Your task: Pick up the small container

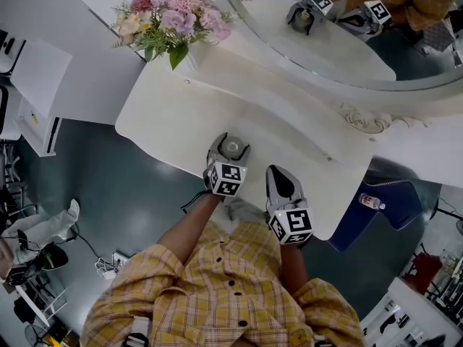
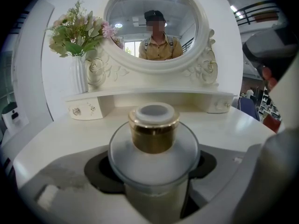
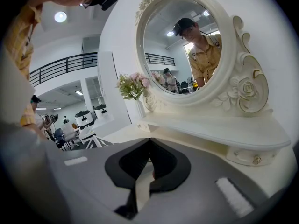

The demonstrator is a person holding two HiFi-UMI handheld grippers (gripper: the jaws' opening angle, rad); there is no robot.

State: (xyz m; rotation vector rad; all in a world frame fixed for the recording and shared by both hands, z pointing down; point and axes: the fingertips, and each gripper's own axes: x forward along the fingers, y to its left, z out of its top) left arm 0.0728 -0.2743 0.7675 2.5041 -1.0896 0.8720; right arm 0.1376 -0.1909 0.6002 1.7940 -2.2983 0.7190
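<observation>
The small container (image 1: pixel 231 148) is a frosted glass jar with a gold collar and a white cap (image 2: pixel 153 125). It stands upright between the jaws of my left gripper (image 1: pixel 229 149), which is shut on its body near the front edge of the white dressing table (image 1: pixel 166 114). My right gripper (image 1: pixel 281 176) sits just to the right of it over the table's front edge. Its jaws are shut, tips touching, with nothing between them (image 3: pixel 149 143).
A vase of pink flowers (image 1: pixel 173 22) stands at the table's back left. An oval mirror (image 1: pixel 340 56) with a low drawer shelf (image 2: pixel 88 107) lines the back. A small bottle (image 1: pixel 372 202) lies on a blue stool (image 1: pixel 394 204) to the right.
</observation>
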